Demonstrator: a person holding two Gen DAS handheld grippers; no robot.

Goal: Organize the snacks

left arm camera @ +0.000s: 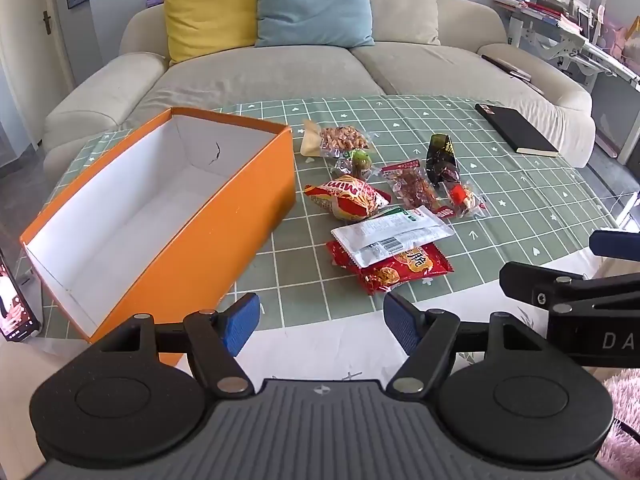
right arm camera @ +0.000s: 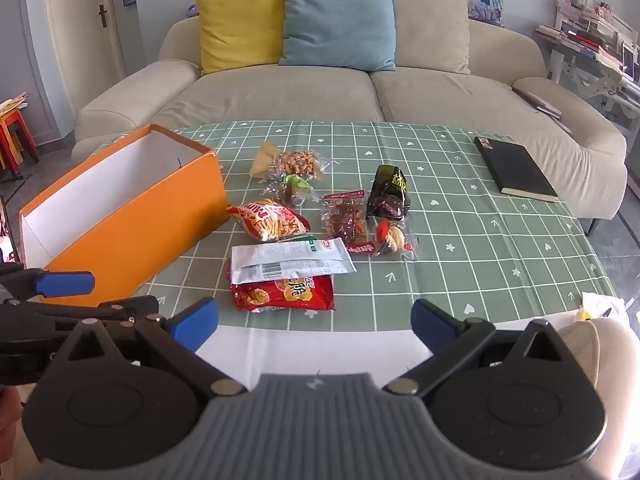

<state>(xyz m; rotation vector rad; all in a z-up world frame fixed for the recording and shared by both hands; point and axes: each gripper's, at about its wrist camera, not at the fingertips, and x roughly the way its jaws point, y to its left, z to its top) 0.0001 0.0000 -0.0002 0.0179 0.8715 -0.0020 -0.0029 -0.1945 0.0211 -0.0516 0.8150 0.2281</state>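
Note:
An orange box (left arm camera: 224, 216) (right arm camera: 132, 208) with a white inside stands empty on the left of the table. Several snack packs lie to its right: a red crisp bag (left arm camera: 396, 268) (right arm camera: 284, 292) under a white packet (left arm camera: 392, 232) (right arm camera: 288, 260), a red-yellow puffed bag (left arm camera: 348, 196) (right arm camera: 272, 220), a nut pack (left arm camera: 340, 140) (right arm camera: 292, 162), a dried-meat pack (left arm camera: 412, 184) (right arm camera: 346, 216) and a dark wrapper (left arm camera: 442, 156) (right arm camera: 390, 192). My left gripper (left arm camera: 320, 324) and right gripper (right arm camera: 314, 320) hover open over the table's near edge, with nothing between their fingers.
A black notebook (left arm camera: 516, 128) (right arm camera: 514, 168) lies at the table's far right. A beige sofa (left arm camera: 280, 76) with cushions stands behind the green checked tablecloth (right arm camera: 460, 240). A phone (left arm camera: 16, 304) leans at the box's near left. Shelves stand at far right.

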